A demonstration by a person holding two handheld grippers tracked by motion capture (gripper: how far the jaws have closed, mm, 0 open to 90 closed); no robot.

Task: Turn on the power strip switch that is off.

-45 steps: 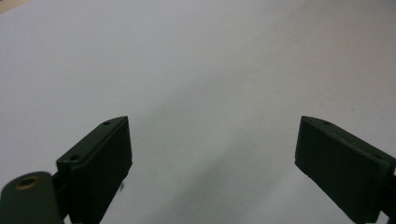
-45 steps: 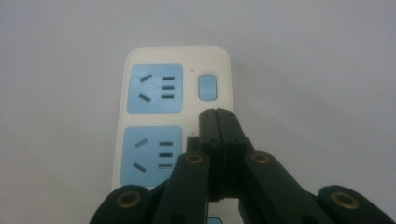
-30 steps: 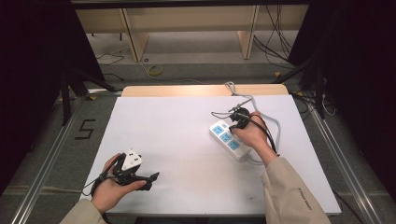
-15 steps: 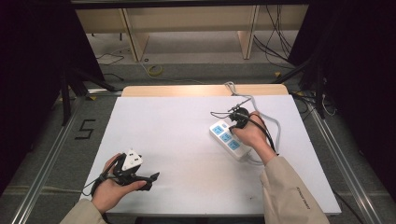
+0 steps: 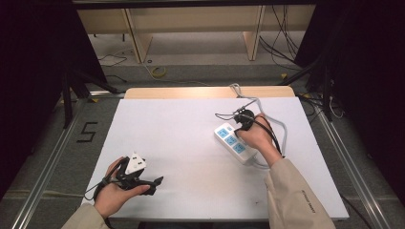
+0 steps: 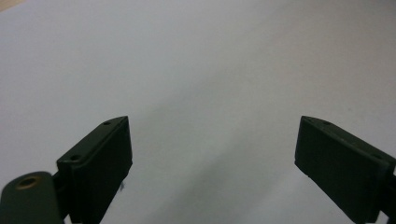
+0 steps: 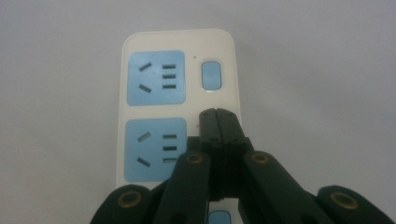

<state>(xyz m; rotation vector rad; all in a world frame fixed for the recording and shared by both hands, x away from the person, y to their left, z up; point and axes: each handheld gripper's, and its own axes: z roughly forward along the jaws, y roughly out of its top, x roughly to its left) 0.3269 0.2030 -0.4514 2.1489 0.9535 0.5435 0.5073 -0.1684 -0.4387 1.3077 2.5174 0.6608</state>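
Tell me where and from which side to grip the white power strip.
Take the power strip across its two long side edges near the middle, coming straight down with the tongs open. It lies flat, sockets up, long and narrow; its white cord leaves the near end, so avoid that end.

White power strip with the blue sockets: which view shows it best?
The right gripper view. The white plastic power strip with blue sockets is close up there: two sockets and a blue switch are sharp, with the shut right gripper over it. The high view shows the whole strip, small, partly under the right hand. The left gripper view shows bare white table.
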